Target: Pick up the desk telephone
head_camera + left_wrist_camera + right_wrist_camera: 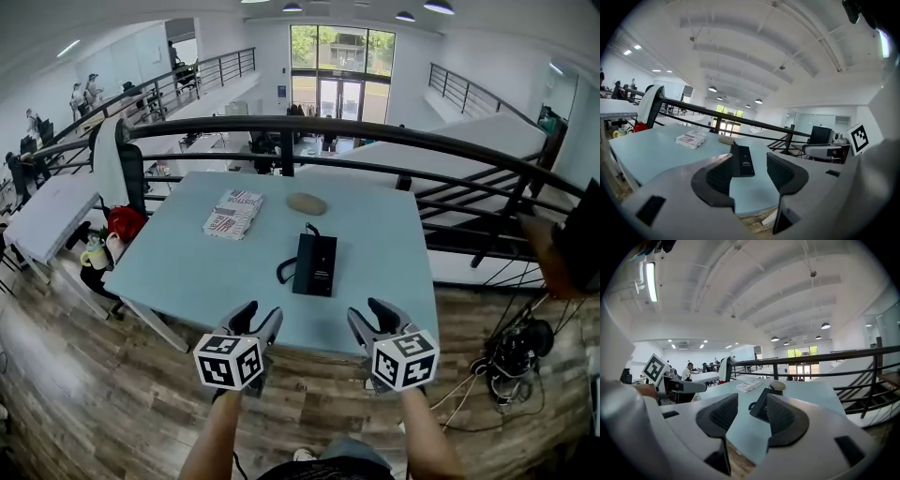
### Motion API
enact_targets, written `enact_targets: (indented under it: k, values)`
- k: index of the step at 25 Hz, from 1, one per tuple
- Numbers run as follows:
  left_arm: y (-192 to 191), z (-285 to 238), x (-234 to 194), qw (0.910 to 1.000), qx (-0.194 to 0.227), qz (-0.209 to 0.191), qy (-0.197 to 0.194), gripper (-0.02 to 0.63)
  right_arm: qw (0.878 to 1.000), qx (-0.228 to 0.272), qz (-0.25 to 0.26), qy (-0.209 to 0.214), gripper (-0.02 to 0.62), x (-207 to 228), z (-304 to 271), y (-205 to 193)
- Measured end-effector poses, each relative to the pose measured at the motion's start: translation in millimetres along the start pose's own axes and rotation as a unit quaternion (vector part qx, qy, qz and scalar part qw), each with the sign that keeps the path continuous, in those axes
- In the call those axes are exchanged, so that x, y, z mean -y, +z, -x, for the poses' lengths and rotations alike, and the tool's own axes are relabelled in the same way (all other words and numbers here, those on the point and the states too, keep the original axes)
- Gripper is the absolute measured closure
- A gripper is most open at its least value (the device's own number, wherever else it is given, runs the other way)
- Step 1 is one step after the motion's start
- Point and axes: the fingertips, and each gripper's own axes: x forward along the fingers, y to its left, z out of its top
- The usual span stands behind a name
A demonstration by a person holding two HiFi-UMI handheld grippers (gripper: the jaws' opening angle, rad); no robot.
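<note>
Two grippers hover over the table's (187, 267) near edge, the left gripper (260, 314) and right gripper (370, 314) side by side. Each has its jaws parted, with nothing between the pads. The black desk telephone (315, 264) lies flat at the table's middle, untouched. A printed booklet (232, 214) sits toward the table's far left. A tan oval lump (307, 203) sits near the table's far edge.

In front of you stands a pale blue table (187, 267) with the black desk telephone (315, 264) lying flat near its middle (cord (284, 272) looped at its left side). Farther from you lie a red-and-white printed booklet (233, 214) and, to its right, a tan rounded lump (307, 203).
</note>
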Motion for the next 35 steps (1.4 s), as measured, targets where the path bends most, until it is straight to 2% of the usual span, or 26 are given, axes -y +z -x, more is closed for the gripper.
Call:
enact_targets:
  k: [8, 17, 28, 35]
  values:
    - [3.0, -38.2, -21.8, 1.0, -0.009, 0.002, -0.004, 0.399, 1.0, -0.008, -0.01, 0.0, 0.414, 20.5, -37.0, -3.5]
    - [18.6, -119.7, -46.4, 0.9993, -0.034, 0.008, -0.011, 0.399, 0.999, -0.022, -0.029, 0.01, 0.402, 73.3, -105.1, 3.4]
    - [7.2, -219.9, -74.3, 0.9931, -0.1, 0.055, -0.029, 0.382, 0.994, -0.07, -0.073, 0.033, 0.382, 133.1, -182.4, -10.8]
    - [-13.9, -270.8, -87.8, 0.9833, -0.135, 0.105, -0.061, 0.37, 0.986, -0.106, -0.117, 0.059, 0.362, 150.5, -228.5, -36.9]
